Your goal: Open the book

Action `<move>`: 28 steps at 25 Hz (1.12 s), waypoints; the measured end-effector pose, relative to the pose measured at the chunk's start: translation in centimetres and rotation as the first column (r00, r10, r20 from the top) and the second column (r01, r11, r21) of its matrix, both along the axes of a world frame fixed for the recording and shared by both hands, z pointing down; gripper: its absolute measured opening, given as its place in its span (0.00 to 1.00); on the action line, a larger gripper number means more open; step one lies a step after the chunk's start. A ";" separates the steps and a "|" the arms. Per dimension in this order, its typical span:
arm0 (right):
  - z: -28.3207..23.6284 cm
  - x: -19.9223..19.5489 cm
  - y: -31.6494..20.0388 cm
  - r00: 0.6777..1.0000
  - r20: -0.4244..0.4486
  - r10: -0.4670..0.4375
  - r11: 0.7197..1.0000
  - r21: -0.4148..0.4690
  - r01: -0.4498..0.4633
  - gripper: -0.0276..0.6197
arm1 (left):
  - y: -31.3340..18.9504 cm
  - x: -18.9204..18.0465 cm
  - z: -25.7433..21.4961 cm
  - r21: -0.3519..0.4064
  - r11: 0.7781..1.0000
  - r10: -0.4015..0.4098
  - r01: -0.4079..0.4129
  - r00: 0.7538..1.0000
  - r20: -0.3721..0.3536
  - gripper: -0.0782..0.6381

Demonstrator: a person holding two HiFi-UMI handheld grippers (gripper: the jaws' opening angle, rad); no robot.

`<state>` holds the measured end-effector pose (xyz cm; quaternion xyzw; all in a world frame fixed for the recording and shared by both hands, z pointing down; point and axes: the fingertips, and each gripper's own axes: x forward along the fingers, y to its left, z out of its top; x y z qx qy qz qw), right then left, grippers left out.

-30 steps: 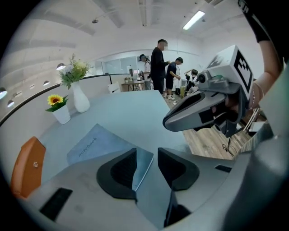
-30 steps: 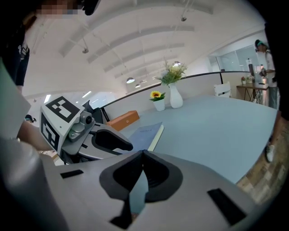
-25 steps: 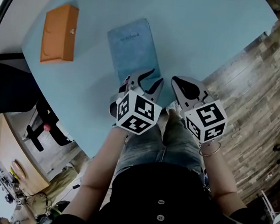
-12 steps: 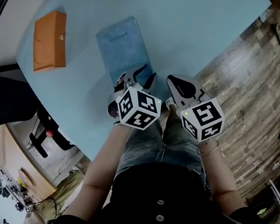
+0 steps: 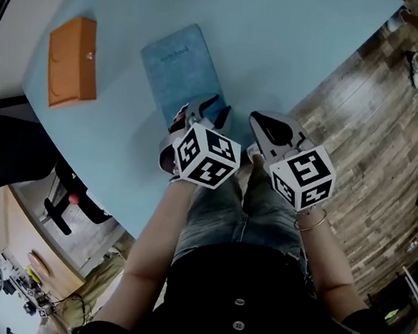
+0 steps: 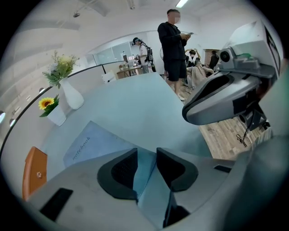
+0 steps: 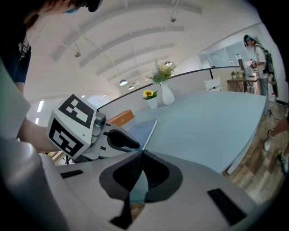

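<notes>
A blue book [image 5: 180, 67] lies closed on the pale blue table [image 5: 286, 43], its cover reading "notebook" [image 6: 95, 142]. My left gripper [image 5: 219, 104] points down at the book's near right corner. Its jaws have just been closing, and a gap still stands between the pads [image 6: 146, 155]. The book's corner edge shows in that gap, with neither pad pressing on it. My right gripper [image 5: 255, 117] hangs just right of the left one, by the table's near edge. Its fingertips meet [image 7: 142, 154] with nothing held. The book [image 7: 142, 128] lies ahead of it, to the left.
An orange box [image 5: 72, 60] sits on the table left of the book. Two white vases with flowers [image 6: 72, 97] stand at the table's far side. A person [image 6: 174, 49] stands beyond the table. Wooden floor [image 5: 365, 145] lies to the right.
The left gripper's jaws have narrowed and its tips have tilted further down over the book's near corner. The right gripper has kept still. The book lies as before.
</notes>
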<state>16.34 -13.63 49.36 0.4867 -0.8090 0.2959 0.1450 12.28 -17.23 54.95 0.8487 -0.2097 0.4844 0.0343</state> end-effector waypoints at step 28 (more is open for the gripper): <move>-2.5 -1.7 -1.5 0.998 -0.032 -0.055 0.997 0.053 0.057 0.04 | 0.1 -1.5 -4.8 -0.217 0.972 -0.156 0.089 0.935 -0.317 0.15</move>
